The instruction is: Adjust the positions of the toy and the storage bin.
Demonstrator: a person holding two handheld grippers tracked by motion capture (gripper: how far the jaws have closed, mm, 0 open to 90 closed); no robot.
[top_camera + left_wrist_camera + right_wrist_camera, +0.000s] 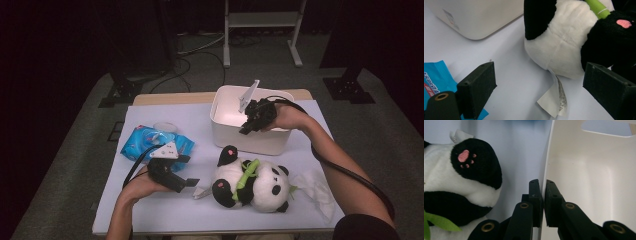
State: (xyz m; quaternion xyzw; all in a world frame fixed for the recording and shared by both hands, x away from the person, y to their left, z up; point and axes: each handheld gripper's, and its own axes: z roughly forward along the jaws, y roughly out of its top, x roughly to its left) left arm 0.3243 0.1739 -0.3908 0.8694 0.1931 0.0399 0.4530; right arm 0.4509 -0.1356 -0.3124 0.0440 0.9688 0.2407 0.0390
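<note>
The table (165,210) spans the middle of the high view, its pale cover running from the lower left to the right edge. Your white bin (250,137) stands in the upper centre of that view, open side up, and its near wall fills the right half of the right gripper view, seen edge-on (548,157).

Just below the bin lies the panda (252,182), on its side at lower centre, a green stalk across its belly. In the left gripper view its white body (564,45) sits upper right, with a paper tag (555,100) hanging from it onto the table at bottom centre.

A blue pack (155,142) lies at centre left of the high view, and a white tissue (315,187) rests at lower right, touching the panda's back.

Your left gripper (192,183) rests low at lower left, pointing at the panda; its jaws stand wide apart with nothing between them, the tag lying beyond the gap.

Your right gripper (246,128) is at the bin's near wall, upper centre. Its jaws are pinched together on that thin wall, one pad on each side.
</note>
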